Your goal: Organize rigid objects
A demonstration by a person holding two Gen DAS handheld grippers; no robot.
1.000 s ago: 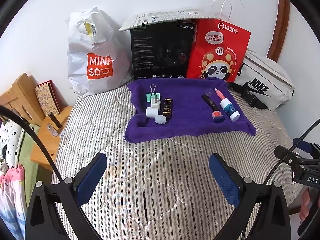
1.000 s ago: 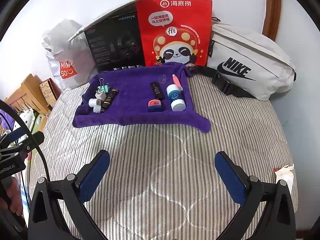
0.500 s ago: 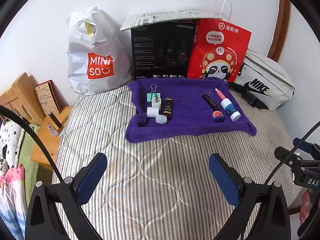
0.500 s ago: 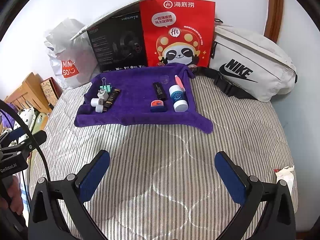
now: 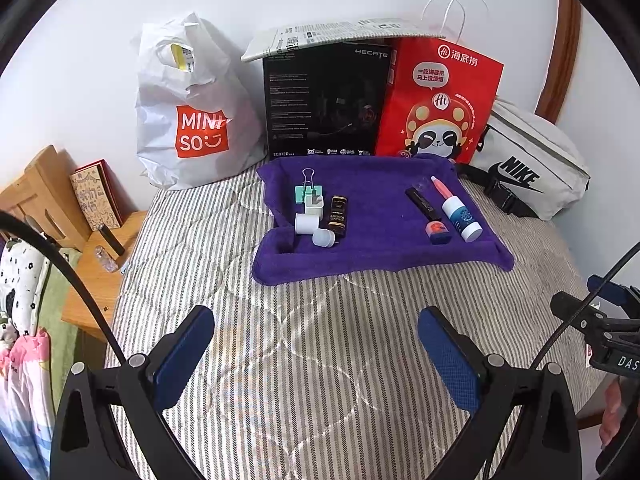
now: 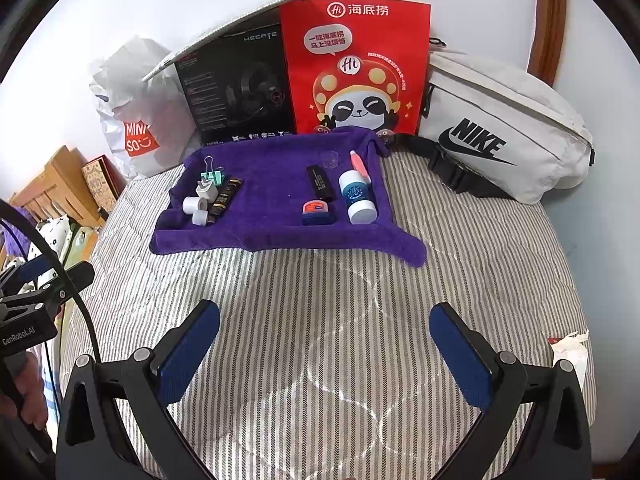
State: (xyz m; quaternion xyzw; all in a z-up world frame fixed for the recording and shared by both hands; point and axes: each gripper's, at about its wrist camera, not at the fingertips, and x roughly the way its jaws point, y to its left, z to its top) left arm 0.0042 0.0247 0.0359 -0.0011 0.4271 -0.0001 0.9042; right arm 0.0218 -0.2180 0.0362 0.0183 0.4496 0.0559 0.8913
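Since a second ago the right claw [image 6: 324, 344] is edging closer to the purple towel [image 6: 276, 196], while the left claw [image 5: 316, 346] is barely shifting; both are gaping wide and empty over the striped bed [image 5: 320, 360]. The towel is carrying two clusters: binder clip [image 5: 309, 190], white plug [image 5: 314, 204] and dark bottle [image 5: 338, 214] left; blue-capped bottle [image 5: 460, 216], black tube [image 5: 420, 202] right. Nothing is blocking the way.

Striped bed [image 5: 304, 344] bare up to purple towel [image 5: 380, 252] at 12 o'clock; bags [image 6: 356, 68] wall off behind.
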